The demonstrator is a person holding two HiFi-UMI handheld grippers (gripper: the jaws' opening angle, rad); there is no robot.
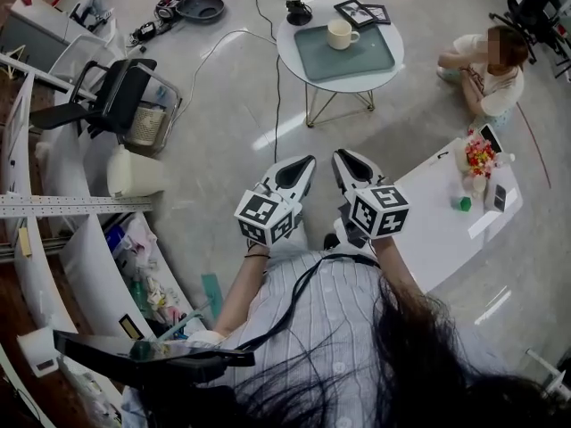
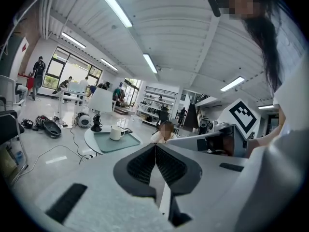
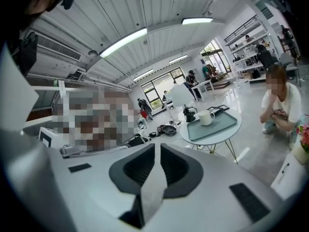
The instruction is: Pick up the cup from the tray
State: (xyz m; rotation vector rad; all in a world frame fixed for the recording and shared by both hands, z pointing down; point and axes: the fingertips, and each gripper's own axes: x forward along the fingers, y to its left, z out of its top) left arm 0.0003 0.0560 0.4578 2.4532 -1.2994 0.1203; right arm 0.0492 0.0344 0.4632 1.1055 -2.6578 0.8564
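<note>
The left tool (image 1: 302,162) and right tool (image 1: 343,157) are held side by side, jaws together, empty. The cup (image 1: 340,34) stands on the tray (image 1: 359,59) on the far round worktop (image 1: 293,50).

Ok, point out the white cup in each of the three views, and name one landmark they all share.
Head view: the cup is near the top, right of centre, on the round table.
Left gripper view: the cup is left of centre, at mid-height.
Right gripper view: the cup is right of centre, at mid-height.
Shared landmark: the grey-green tray under the cup shows in all three views.
</note>
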